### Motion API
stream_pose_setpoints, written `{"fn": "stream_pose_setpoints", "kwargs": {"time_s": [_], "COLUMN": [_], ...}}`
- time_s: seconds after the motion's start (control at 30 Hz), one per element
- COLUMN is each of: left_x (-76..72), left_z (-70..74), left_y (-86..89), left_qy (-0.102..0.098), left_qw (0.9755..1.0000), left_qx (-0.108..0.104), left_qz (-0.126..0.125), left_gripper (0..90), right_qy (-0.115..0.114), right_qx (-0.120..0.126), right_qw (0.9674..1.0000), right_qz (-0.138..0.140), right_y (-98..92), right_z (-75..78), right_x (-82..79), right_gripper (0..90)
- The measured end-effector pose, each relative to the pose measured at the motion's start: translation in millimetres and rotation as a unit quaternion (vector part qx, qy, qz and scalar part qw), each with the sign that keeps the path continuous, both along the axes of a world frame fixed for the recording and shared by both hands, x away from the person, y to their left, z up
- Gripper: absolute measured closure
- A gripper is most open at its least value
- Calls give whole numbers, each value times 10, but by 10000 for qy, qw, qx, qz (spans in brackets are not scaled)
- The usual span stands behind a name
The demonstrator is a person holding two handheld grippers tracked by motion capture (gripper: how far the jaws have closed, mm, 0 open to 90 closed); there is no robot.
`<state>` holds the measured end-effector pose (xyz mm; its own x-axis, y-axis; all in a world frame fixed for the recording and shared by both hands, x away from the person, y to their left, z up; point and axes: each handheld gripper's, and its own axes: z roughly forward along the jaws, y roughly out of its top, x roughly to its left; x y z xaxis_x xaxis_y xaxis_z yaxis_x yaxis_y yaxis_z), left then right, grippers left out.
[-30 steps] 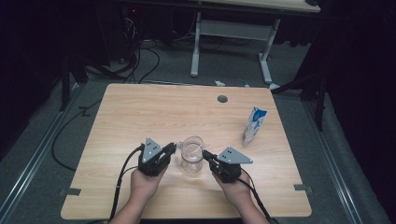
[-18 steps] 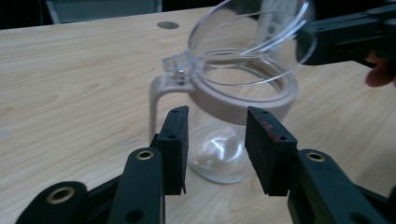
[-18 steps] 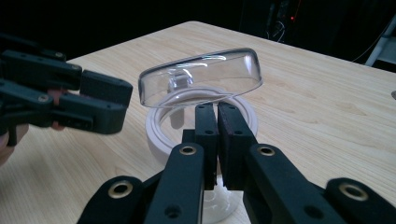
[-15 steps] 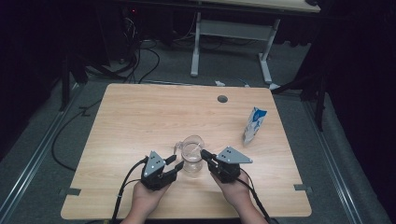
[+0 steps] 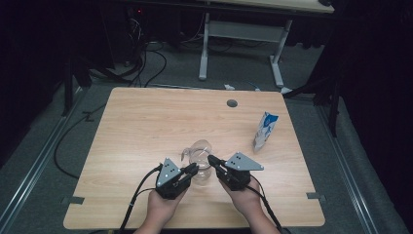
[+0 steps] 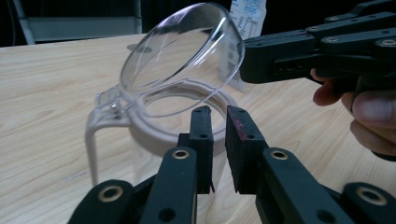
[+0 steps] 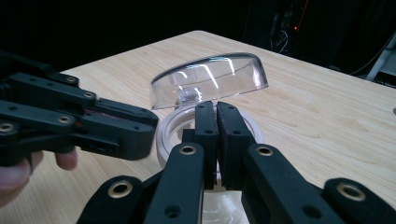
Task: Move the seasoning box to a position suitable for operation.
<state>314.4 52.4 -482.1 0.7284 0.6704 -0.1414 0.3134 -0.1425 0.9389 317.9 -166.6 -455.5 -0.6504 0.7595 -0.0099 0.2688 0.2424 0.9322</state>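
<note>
Desk (image 5: pixel 146 122): one, light wood top, rectangular, with one round cable hole (image 5: pixel 232 103) near the far edge, right of centre.
Second desk (image 5: pixel 272 5): one, beyond the far edge, on white legs; only its near rim is visible.
Things on the desk: two in all, one jug and one carton.
Jug (image 5: pixel 200 165): one, clear plastic, upright, standing near the near edge, about midway between the left and right edges. One handle (image 6: pixel 93 140), on the side towards the left edge.
Lid (image 6: pixel 180 56): one, clear dome, hinged at the handle side, tilted up with the jug's mouth uncovered.
Carton (image 5: pixel 265 130): one, white and blue, upright, towards the right edge, well apart from the jug.
Tongs: two, one in each of the person's hands, both at the jug from the near edge.
Left gripper (image 5: pixel 193 169): at the jug's left side, jaws pointing at its rim. The jaws have just been closing; in the left gripper view a narrow gap remains between them, with the rim straight beyond the tips. Whether they pinch the rim cannot be told.
Right gripper (image 5: pixel 213 161): at the jug's right side, jaws clenched together, pads touching, nothing seen between them; the tips lie over the rim below the raised lid.
Cables: one trails from each gripper towards the near edge.
</note>
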Motion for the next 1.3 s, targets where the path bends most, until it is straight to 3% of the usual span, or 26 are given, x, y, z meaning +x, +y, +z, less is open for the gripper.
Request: {"fn": "stream_pose_setpoints", "kwargs": {"time_s": [0.33,0.57,1.3], "left_x": [30,46,125], "left_z": [14,60,123], "left_y": [-73,-42,131], "left_qy": [-115,-172,-241], "left_qw": [9998,9995,9977], "left_qx": [-95,-130,-199], "left_qz": [122,222,600], "left_gripper": [856,873,870], "right_qy": [8,198,86], "right_qx": [-47,-41,2], "right_qw": [10000,9998,9999], "right_qz": [-6,12,59], "right_y": [-16,-25,-36], "right_z": [-26,-195,-231], "right_x": [12,50,45], "right_gripper": [878,899,899]}}
